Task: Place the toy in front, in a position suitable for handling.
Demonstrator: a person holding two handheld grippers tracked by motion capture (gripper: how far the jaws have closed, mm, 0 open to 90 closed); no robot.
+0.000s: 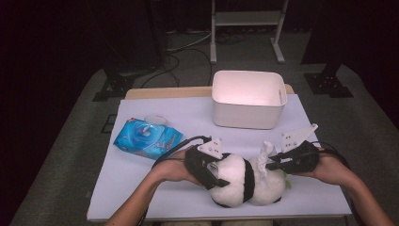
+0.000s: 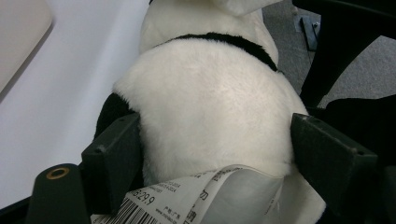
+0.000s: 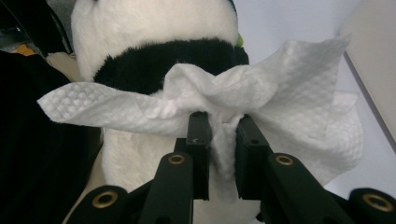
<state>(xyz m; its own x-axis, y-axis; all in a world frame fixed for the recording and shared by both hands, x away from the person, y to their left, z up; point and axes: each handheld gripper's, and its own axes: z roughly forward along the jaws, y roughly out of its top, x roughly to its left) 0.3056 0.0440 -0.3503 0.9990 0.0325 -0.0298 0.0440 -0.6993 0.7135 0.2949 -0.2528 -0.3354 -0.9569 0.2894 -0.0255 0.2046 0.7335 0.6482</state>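
Note:
A black-and-white plush panda (image 1: 247, 183) lies on the white table near its front edge. My left gripper (image 1: 210, 170) is shut on the panda's white rump (image 2: 210, 116), one jaw on each side, with its paper tag (image 2: 196, 198) hanging between them. My right gripper (image 1: 272, 165) is shut on a crumpled white wet wipe (image 3: 224, 107) and holds it against the panda's black band (image 3: 135, 65). In the high view the wipe (image 1: 263, 157) sticks up above the toy's right half.
A white plastic bin (image 1: 248, 99) stands at the back of the table. A blue pack of wet wipes (image 1: 147, 137) lies at the left. The table's front edge runs just below the panda. A metal rack (image 1: 247, 26) stands on the floor beyond.

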